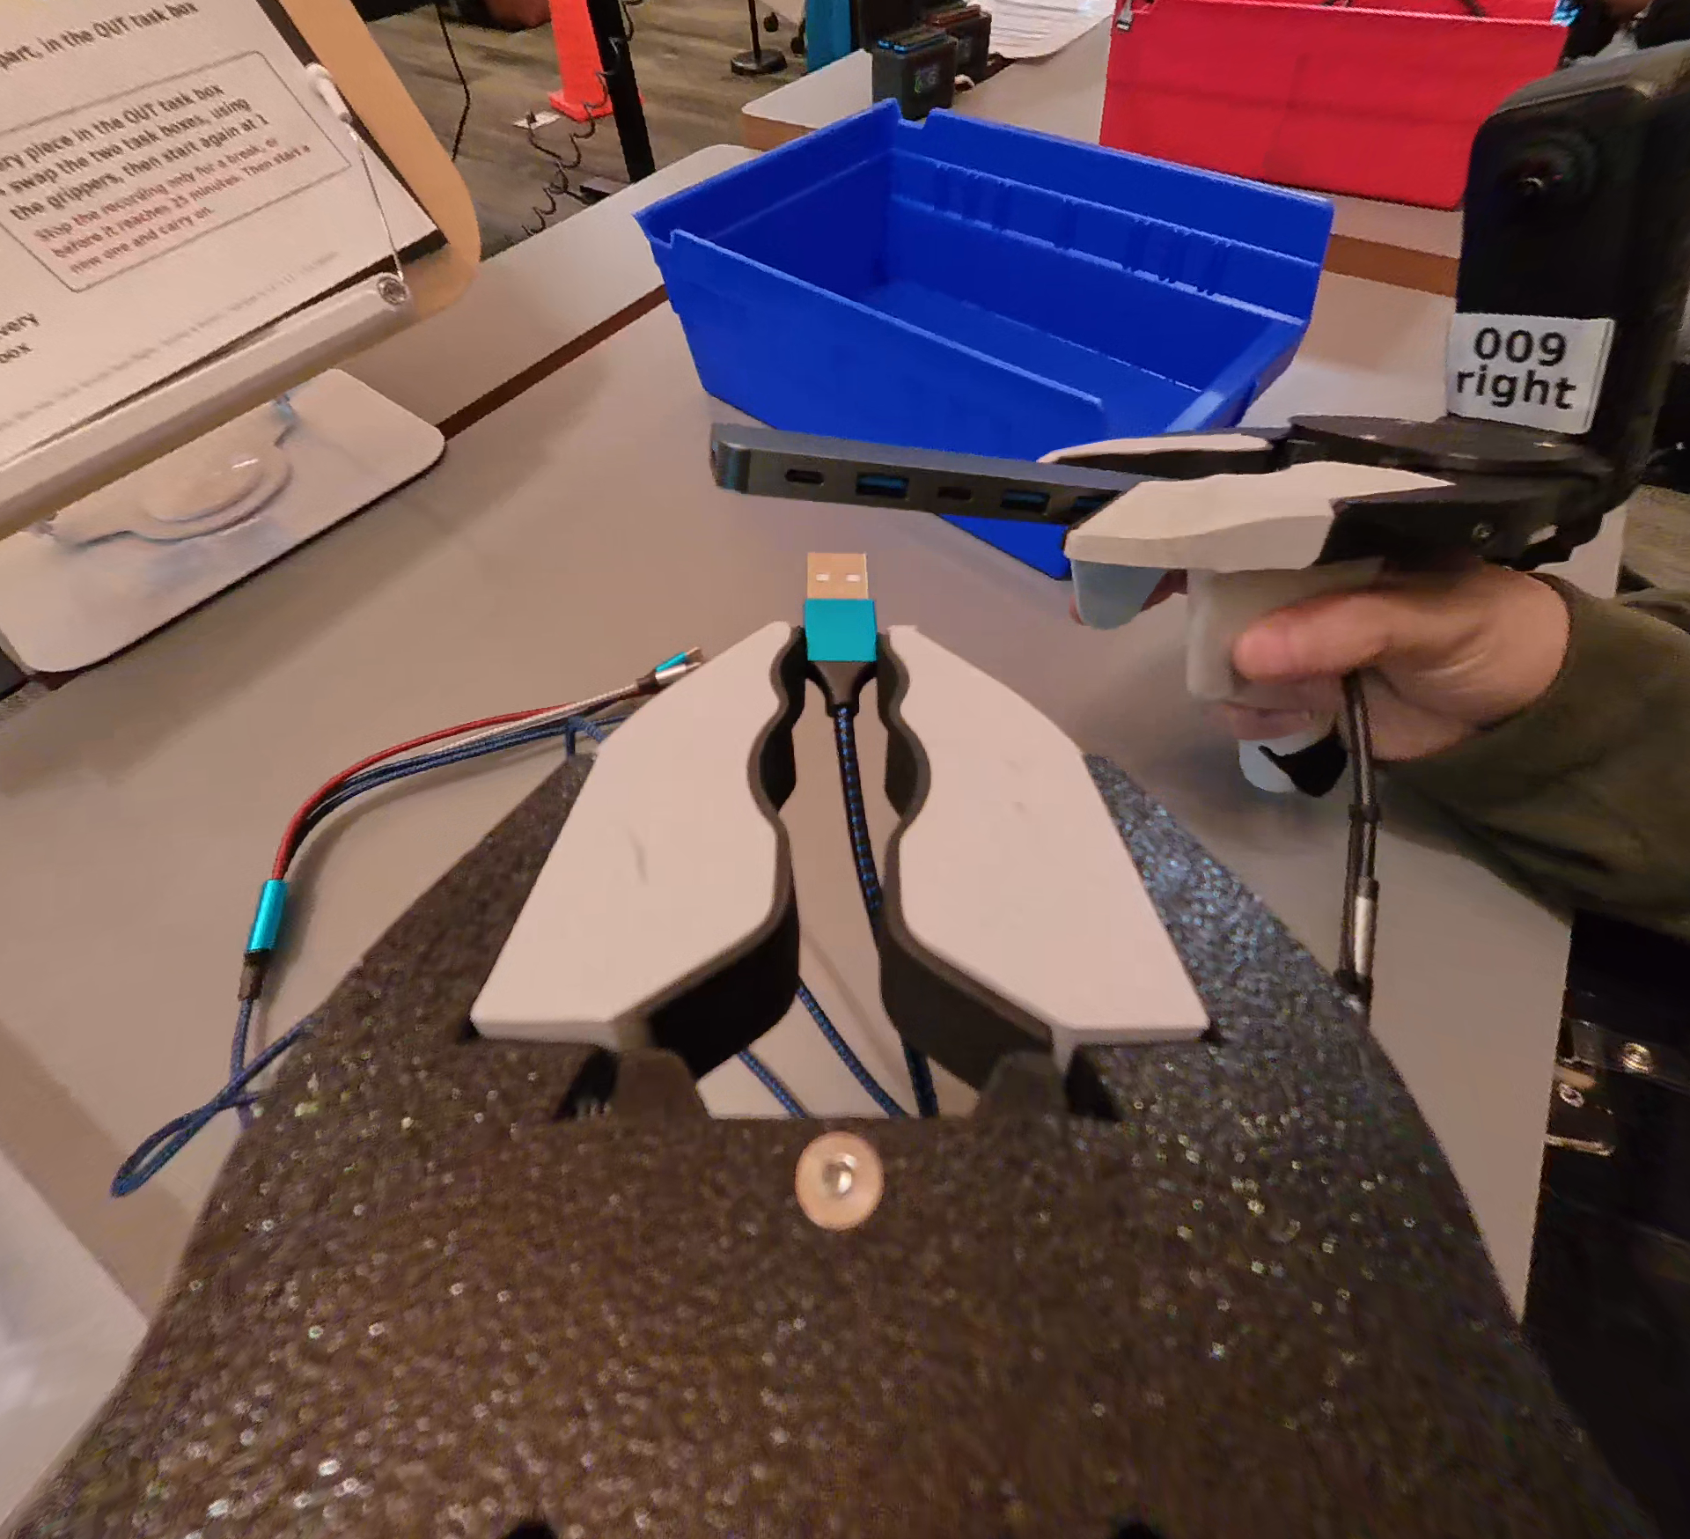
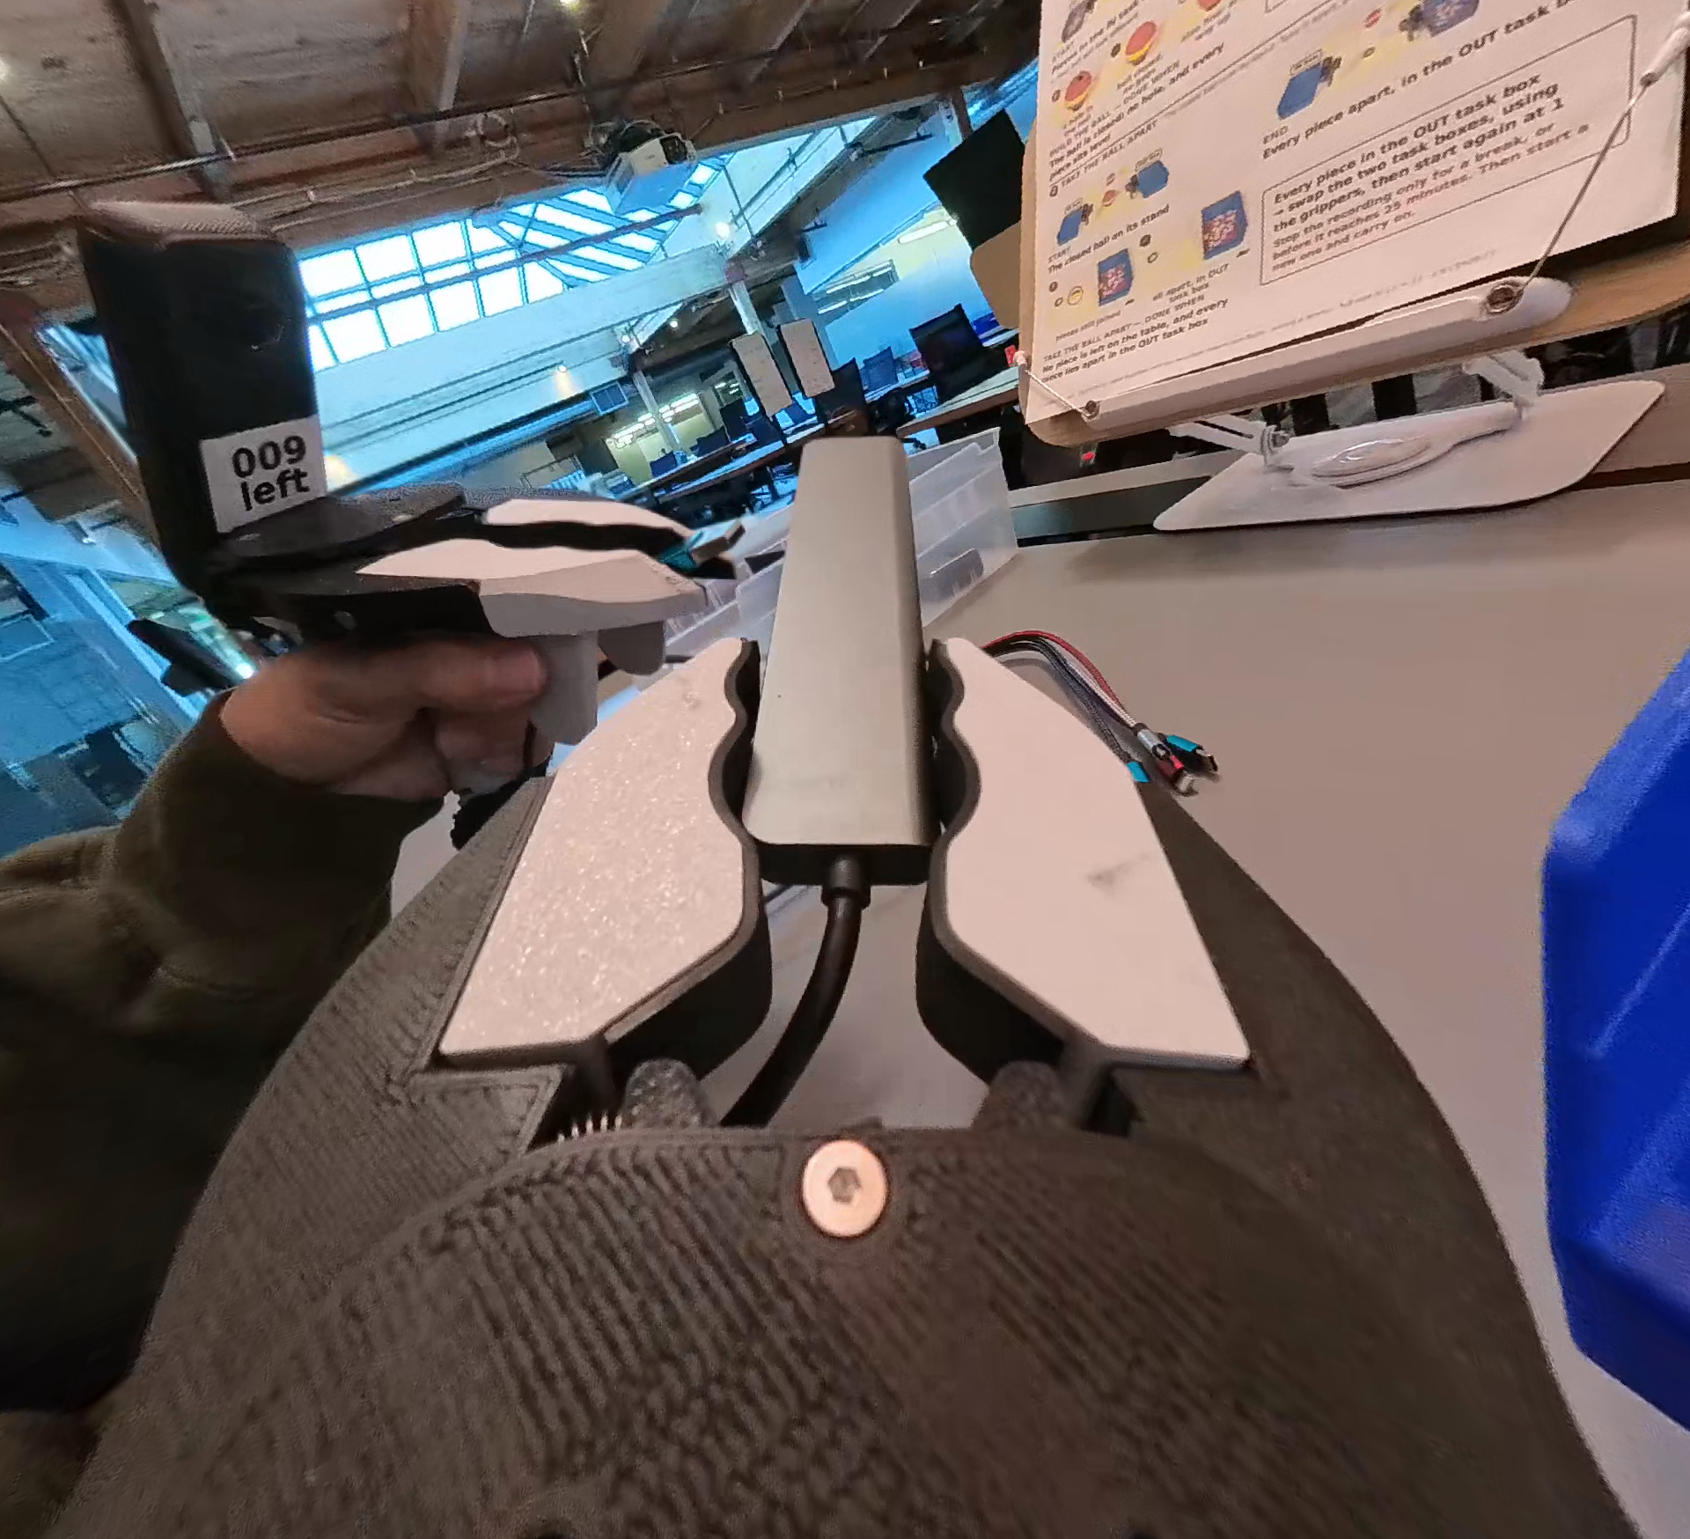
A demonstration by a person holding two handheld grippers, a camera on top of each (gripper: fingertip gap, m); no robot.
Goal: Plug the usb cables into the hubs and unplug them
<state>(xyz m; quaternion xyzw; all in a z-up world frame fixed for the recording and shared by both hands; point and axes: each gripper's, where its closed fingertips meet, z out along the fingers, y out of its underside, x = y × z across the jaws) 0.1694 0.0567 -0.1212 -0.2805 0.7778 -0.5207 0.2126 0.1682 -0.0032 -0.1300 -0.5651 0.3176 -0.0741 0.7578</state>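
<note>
My left gripper (image 1: 839,637) is shut on a teal USB-A plug (image 1: 839,608) of a blue braided cable; the metal tip points forward, a short gap below the hub's ports. My right gripper (image 2: 843,653) is shut on a dark grey USB hub (image 2: 846,635) and holds it above the table. In the left wrist view the hub (image 1: 878,480) lies sideways with its row of ports facing the plug, and the right gripper (image 1: 1070,503) holds its right end. The left gripper (image 2: 690,548) shows at the left of the right wrist view. The cable's other ends (image 1: 672,667) lie on the table.
A blue bin (image 1: 988,297) stands right behind the hub, a red bin (image 1: 1326,68) farther back right. An instruction sheet on a stand (image 1: 165,150) is at the left. The grey table (image 1: 549,544) lies under both grippers. A person's hand (image 1: 1372,663) holds the right gripper. One gripper's finger ends stand about 7 cm off the other's.
</note>
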